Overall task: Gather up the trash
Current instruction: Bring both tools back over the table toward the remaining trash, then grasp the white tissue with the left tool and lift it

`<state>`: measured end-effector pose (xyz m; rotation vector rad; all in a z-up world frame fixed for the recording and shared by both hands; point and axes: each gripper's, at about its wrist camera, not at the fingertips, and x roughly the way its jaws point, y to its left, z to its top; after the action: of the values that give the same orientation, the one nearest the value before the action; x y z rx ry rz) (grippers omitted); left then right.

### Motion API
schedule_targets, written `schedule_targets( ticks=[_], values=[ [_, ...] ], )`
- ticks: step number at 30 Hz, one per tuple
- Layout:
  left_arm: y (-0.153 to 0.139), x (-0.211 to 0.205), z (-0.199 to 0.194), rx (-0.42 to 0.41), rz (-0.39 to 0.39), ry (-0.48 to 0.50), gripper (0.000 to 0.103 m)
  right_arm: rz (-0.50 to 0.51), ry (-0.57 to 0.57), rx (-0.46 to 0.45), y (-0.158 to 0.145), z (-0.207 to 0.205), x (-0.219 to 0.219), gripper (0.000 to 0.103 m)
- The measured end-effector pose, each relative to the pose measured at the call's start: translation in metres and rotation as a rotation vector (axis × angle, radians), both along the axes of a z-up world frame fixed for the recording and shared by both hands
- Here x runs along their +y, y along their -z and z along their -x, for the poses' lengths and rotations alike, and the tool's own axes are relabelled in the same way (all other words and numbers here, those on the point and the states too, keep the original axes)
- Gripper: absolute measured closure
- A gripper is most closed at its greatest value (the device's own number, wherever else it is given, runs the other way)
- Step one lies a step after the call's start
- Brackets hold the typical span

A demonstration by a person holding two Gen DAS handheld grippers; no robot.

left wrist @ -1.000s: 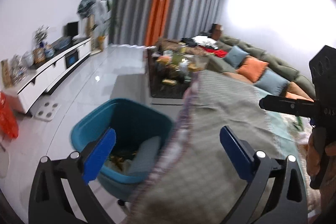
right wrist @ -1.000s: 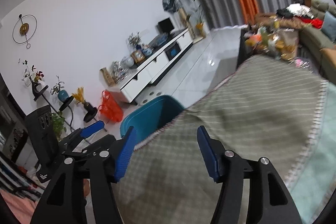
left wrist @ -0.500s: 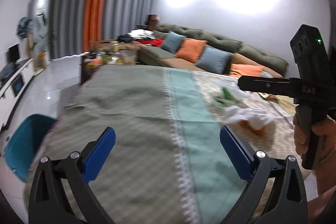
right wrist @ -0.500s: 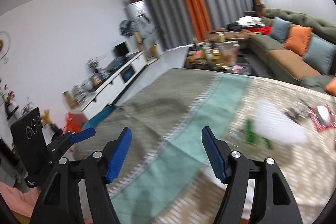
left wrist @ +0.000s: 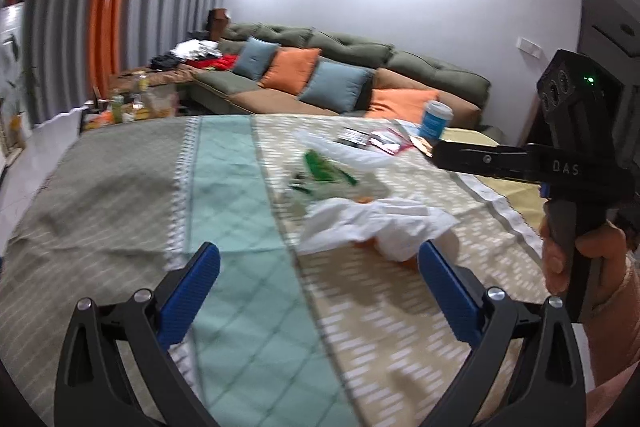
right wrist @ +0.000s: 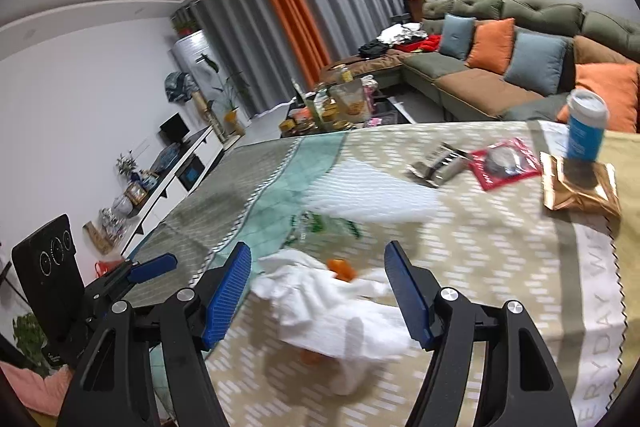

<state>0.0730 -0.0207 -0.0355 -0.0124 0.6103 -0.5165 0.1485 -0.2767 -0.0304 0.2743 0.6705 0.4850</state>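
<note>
Trash lies on a cloth-covered table (left wrist: 240, 195). A crumpled white tissue with orange peel (right wrist: 332, 303) lies just ahead of my right gripper (right wrist: 318, 291), which is open and empty. It also shows in the left wrist view (left wrist: 376, 223). A green wrapper (left wrist: 324, 171) (right wrist: 324, 223) lies beyond it. Farther off are a silver packet (right wrist: 440, 167), a red packet (right wrist: 504, 163), a gold pouch (right wrist: 580, 187) and a blue cup (right wrist: 586, 131). My left gripper (left wrist: 316, 283) is open and empty over the teal stripe.
A green sofa with orange and blue cushions (left wrist: 320, 75) runs behind the table. A cluttered coffee table (right wrist: 332, 107) stands beyond the far edge. A white TV cabinet (right wrist: 168, 171) lines the left wall. The right hand and its gripper body (left wrist: 568, 163) are at right.
Both grippers have swung from the blue bin and the table's left edge to the right, over the table. The tissue and wrappers are now close ahead. Both stay open.
</note>
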Motion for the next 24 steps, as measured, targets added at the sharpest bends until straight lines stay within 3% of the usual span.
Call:
schedule_targets(
  ticks=[2,4,6,14,18,19,21,24],
  values=[
    [0.003,-0.011,-0.007,0.018,-0.009,0.021,0.004,-0.012,0.009,0.008,0.004,-0.001,-0.012,0.034],
    [0.007,-0.019,-0.016,0.039,-0.029,0.028,0.014,-0.022,0.012,0.013,0.006,-0.002,-0.015,0.034],
    [0.012,-0.026,-0.026,0.075,-0.037,0.046,0.017,-0.033,0.014,0.019,0.009,-0.003,-0.019,0.034],
    [0.021,-0.047,-0.051,0.195,-0.021,0.108,0.018,-0.060,0.007,0.041,0.019,-0.009,-0.025,0.034],
    [0.029,-0.055,-0.061,0.264,0.001,0.132,0.055,-0.063,0.002,0.047,0.022,-0.012,-0.026,0.034],
    [0.031,-0.055,-0.063,0.282,0.010,0.135,0.061,-0.063,-0.001,0.048,0.022,-0.012,-0.026,0.034],
    [0.034,-0.055,-0.064,0.296,0.021,0.132,0.085,-0.062,-0.003,0.048,0.022,-0.013,-0.025,0.034],
    [0.033,-0.049,-0.062,0.294,0.054,0.130,0.092,-0.062,-0.004,0.046,0.022,-0.014,-0.025,0.034]
  ],
)
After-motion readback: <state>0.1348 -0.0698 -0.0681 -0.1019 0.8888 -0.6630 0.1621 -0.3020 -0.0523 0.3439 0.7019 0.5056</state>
